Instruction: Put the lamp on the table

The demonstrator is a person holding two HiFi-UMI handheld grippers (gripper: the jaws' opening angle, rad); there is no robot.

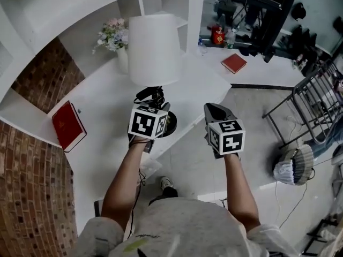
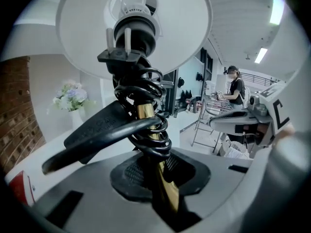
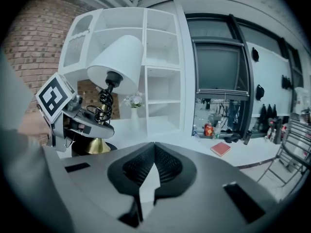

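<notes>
The left tongs [image 1: 158,107] are clamped on the brass stem [image 2: 146,115] of the lamp [image 1: 154,50], just under the coiled cord [image 2: 148,89] and its plug [image 2: 124,52]. The lamp stands roughly upright in the grip, with its black base [image 1: 171,123] at the near edge of the white counter [image 1: 107,95]. No view shows whether the base touches the surface, and it does not look set down. The right tongs [image 3: 154,147] are closed together with nothing between them, and they sit beside the lamp toward the counter's right end.

To do the placing step well, I would carry the base further in from the near edge, toward the bare middle of the counter. Keep the stem vertical so the wide shade does not tip the lamp. Lower it until the whole base sits flat, and only then release the grip. The loose cord could snag the left tongs as they pull away, so they should back out straight. The empty right tongs could steady the base.

One container is in sight: a white vase [image 1: 122,58] at the counter's back edge, holding pale flowers [image 1: 112,35]. It stands just beside the shade and should be kept clear of. A red book [image 1: 68,125] lies near the left edge, and another book [image 1: 234,63] lies toward the far right corner.
</notes>
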